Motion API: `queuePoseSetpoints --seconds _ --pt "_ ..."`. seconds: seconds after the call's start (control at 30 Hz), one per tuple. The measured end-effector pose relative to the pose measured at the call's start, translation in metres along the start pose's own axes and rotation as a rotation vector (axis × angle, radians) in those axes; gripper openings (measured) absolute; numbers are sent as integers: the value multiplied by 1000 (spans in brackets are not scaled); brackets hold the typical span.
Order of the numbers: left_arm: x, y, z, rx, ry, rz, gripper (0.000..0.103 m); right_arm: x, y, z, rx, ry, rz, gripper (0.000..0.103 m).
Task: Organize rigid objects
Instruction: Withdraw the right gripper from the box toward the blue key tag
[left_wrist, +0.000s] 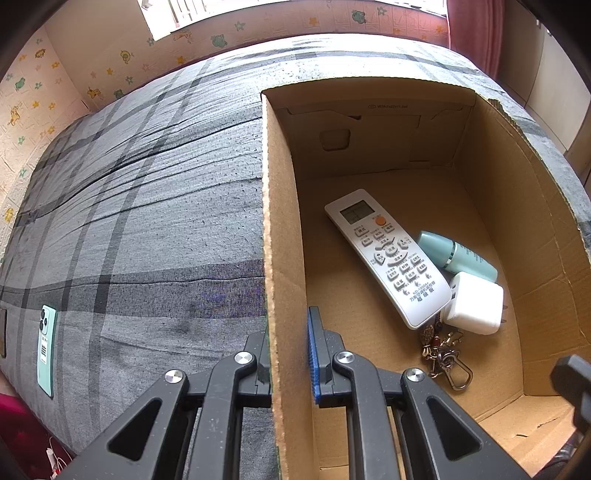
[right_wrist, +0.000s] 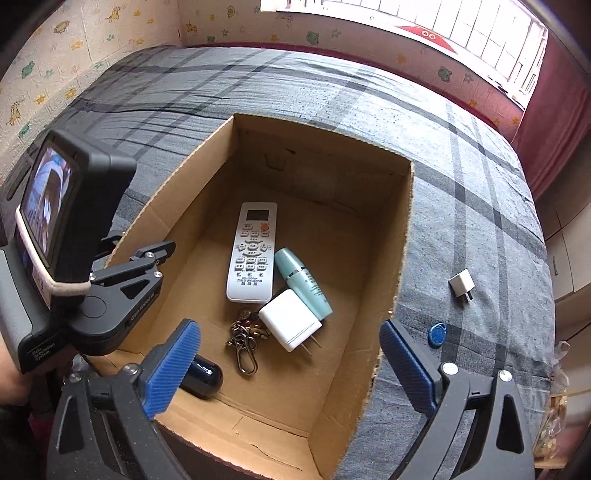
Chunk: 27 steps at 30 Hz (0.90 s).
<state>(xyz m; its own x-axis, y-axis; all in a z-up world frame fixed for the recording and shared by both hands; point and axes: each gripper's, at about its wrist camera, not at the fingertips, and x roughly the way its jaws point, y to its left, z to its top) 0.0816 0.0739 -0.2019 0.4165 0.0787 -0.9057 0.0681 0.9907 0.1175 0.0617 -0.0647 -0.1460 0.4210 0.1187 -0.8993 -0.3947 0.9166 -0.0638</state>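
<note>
An open cardboard box (right_wrist: 400, 236) lies on a plaid bed. Inside are a white remote (right_wrist: 253, 254), a teal bottle (right_wrist: 303, 282), a white charger (right_wrist: 290, 319), a keychain (right_wrist: 243, 341) and a dark capsule-shaped object (right_wrist: 201, 374). They also show in the left wrist view: remote (left_wrist: 388, 254), bottle (left_wrist: 456, 254), charger (left_wrist: 472, 302), keychain (left_wrist: 447, 356). My left gripper (left_wrist: 288, 354) is shut on the box's left wall (left_wrist: 277, 221). My right gripper (right_wrist: 290, 363) is open and empty above the box's near end.
A small white plug (right_wrist: 461, 285) and a blue tag (right_wrist: 437, 334) lie on the bed right of the box. A teal phone (left_wrist: 46, 349) lies on the bed far left. Wallpapered walls and a window border the bed.
</note>
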Motion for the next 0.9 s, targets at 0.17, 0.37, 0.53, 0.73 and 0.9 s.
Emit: queuePoseSetpoints --seconds 0.17,0.37,0.53,0.73,0.9 --pt "0 0 0 1 0 1 14 -15 -28 1 69 -44 -5 103" --pt "0 -1 0 2 -2 4 14 -16 -71 -4 174 -60 -61 103" --pt "0 -1 0 2 0 4 14 -12 -98 -11 232 -62 -116 103" --pt "0 0 0 2 0 3 14 -1 -132 -23 315 -64 -145 103" --pt "0 1 0 1 -1 1 14 22 -151 -33 351 -31 -159 103"
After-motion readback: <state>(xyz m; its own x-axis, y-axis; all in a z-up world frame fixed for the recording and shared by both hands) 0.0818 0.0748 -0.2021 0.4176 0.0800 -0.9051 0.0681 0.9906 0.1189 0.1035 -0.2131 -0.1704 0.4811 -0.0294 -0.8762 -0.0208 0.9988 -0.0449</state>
